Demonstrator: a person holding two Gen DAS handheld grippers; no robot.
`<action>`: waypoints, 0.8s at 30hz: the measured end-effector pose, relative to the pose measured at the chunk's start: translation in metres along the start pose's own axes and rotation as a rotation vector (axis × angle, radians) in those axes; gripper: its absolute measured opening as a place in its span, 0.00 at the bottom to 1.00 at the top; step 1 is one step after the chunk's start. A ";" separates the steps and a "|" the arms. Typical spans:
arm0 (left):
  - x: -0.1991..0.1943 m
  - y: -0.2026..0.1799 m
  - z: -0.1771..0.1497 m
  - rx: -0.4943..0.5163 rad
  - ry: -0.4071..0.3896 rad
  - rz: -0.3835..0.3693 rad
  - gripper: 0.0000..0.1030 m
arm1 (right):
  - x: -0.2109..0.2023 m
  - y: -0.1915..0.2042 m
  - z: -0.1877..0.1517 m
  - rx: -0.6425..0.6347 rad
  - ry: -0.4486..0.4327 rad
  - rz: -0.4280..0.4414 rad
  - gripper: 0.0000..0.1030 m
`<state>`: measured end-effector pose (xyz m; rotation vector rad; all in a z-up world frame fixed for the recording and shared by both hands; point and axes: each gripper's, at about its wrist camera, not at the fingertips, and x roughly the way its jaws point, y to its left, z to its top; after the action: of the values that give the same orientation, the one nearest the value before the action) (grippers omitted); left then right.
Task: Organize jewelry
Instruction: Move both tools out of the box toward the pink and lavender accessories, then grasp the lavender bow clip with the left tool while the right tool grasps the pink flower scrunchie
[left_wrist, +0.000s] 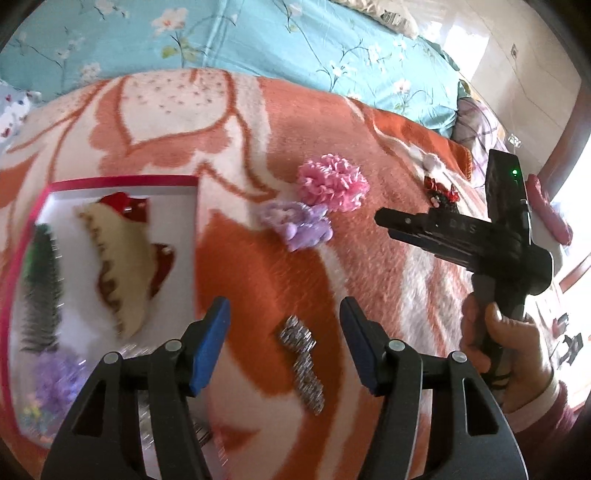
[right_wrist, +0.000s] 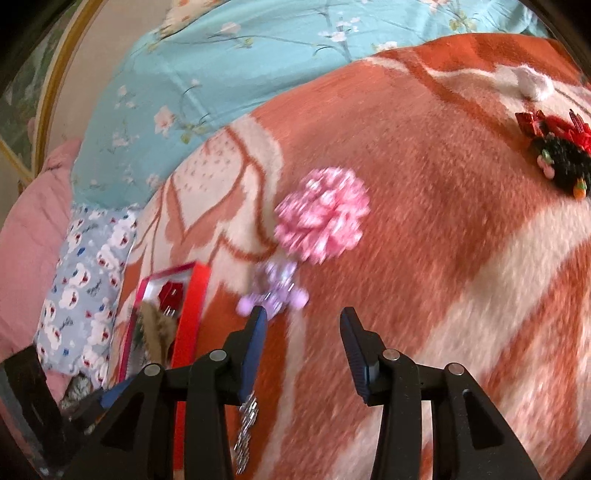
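The left gripper (left_wrist: 284, 343) hangs with jaws apart over the silver rhinestone hair clip (left_wrist: 303, 363), which lies on the orange-and-cream blanket (left_wrist: 369, 140) just right of the red-rimmed white box (left_wrist: 122, 181). The jaws should descend astride the clip's narrow width before closing. The right gripper (right_wrist: 303, 347), jaws apart and empty, is best kept clear.

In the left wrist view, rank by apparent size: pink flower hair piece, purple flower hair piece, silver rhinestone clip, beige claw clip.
1. beige claw clip
2. silver rhinestone clip, though it lies nearest the camera
3 and 4. pink flower hair piece and purple flower hair piece: too alike to rank
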<state>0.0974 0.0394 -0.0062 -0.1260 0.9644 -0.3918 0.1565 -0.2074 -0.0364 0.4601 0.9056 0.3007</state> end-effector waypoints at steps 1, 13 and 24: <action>0.007 -0.001 0.005 -0.012 0.006 -0.012 0.59 | 0.002 -0.003 0.005 0.006 -0.004 -0.003 0.43; 0.083 -0.001 0.044 -0.073 0.064 -0.005 0.59 | 0.058 -0.030 0.059 0.060 0.005 -0.022 0.44; 0.128 -0.013 0.054 -0.061 0.106 -0.039 0.26 | 0.041 -0.032 0.062 0.026 -0.029 -0.027 0.08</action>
<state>0.2032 -0.0246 -0.0708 -0.1812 1.0800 -0.4078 0.2327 -0.2333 -0.0472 0.4749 0.8875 0.2571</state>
